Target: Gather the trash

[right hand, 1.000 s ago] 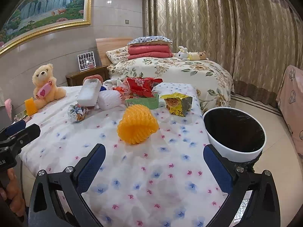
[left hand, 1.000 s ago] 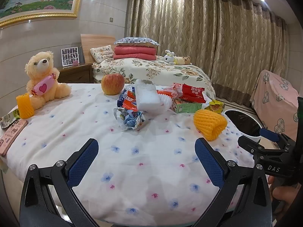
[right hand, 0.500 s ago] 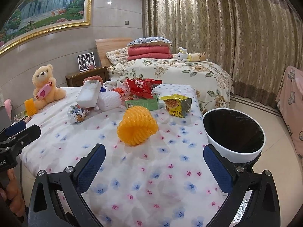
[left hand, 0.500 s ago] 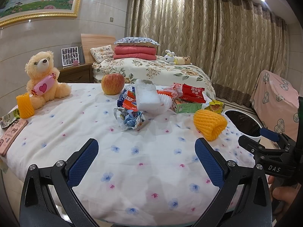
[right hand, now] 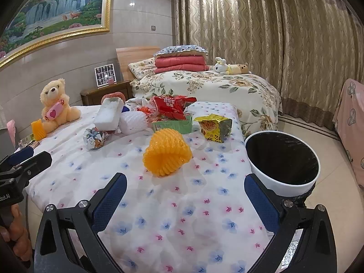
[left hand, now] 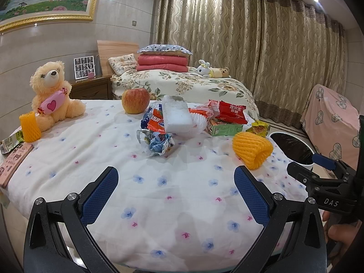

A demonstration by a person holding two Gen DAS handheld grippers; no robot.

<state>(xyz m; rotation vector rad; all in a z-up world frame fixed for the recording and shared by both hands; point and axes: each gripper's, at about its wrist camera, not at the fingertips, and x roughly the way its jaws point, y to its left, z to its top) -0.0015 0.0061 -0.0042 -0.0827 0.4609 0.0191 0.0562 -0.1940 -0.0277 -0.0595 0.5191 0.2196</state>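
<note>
Trash lies on a table with a flowered cloth (left hand: 159, 195): an orange foam fruit net (left hand: 251, 150) (right hand: 167, 152), a crumpled blue wrapper (left hand: 158, 142) (right hand: 94, 138), a white foam block (left hand: 176, 113) (right hand: 109, 113), a red snack bag (left hand: 231, 112) (right hand: 170, 107), a green box (right hand: 173, 125) and a yellow snack bag (right hand: 215, 126). A white bin with a black liner (right hand: 282, 159) (left hand: 291, 149) stands at the table's right edge. My left gripper (left hand: 176, 195) and my right gripper (right hand: 185, 201) are open and empty, short of the trash.
A teddy bear (left hand: 51, 93), an apple (left hand: 135, 100), a second orange net (left hand: 29, 127) and a pink phone (left hand: 13, 161) sit on the left of the table. A bed (left hand: 182, 84), a nightstand (left hand: 91, 88) and curtains stand behind.
</note>
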